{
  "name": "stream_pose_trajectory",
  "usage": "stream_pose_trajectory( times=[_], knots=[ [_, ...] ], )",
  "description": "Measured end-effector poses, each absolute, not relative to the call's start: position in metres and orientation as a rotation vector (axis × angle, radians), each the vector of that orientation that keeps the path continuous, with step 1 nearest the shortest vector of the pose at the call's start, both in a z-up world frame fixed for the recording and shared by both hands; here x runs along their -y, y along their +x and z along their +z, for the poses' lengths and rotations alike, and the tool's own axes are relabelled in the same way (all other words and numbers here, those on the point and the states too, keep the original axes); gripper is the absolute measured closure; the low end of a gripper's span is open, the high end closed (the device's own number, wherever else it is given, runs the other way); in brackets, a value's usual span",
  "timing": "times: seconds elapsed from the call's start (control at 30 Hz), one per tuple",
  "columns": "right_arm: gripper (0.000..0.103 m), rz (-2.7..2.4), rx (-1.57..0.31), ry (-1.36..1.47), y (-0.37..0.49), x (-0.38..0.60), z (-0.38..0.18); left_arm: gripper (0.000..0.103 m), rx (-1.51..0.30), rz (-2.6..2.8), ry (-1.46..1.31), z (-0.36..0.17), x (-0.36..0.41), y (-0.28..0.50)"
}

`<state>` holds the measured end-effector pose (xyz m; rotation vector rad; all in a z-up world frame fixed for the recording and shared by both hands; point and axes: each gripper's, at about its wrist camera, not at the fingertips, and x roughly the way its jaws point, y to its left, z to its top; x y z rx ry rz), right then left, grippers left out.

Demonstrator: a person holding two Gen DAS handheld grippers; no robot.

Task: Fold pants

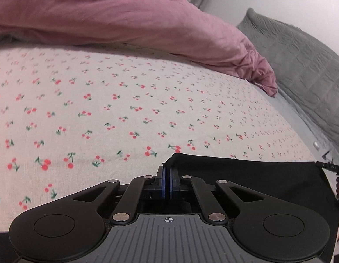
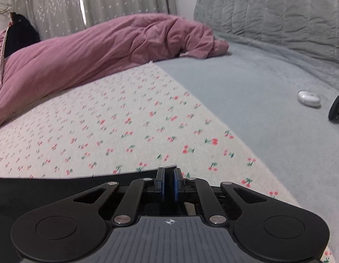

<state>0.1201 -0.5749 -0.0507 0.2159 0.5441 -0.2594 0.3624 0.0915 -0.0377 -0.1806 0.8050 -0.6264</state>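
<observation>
both wrist views low, close; share cherry-print sheet (image 1: 125, 109).

both left gripper (image 1: 168, 172) and right gripper (image 2: 168, 175) clamped, angled downward.

pants (image 1: 246, 175): black; flat on the cherry-print cover; one edge straight; corners at near side

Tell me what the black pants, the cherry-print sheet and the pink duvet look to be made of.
Black pants: matte, thin woven or knit fabric, no sheen; the weave is too dark to tell. Cherry-print sheet: flat, matte printed fabric, probably cotton. Pink duvet: soft, puffy, crinkled cloth, possibly washed cotton, judging by its fine creases.
</observation>
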Motion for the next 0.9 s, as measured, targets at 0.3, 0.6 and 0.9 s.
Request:
stream_pose_trajectory(
  times=[0.3, 0.6, 0.9],
  knots=[
    [0.075, -0.172, -0.606, 0.257, 0.127, 0.574, -0.062, 0.093, -0.866, -0.609, -0.232, -0.043, -0.093, 0.375],
    [0.099, -0.209, -0.505, 0.207, 0.133, 0.57, -0.036, 0.103, -0.73, -0.558, -0.223, -0.023, -0.084, 0.358],
    [0.066, -0.354, -0.585, 0.099, 0.164, 0.554, -0.045, 0.087, -0.703, -0.454, -0.015, -0.033, -0.046, 0.355]
  ],
)
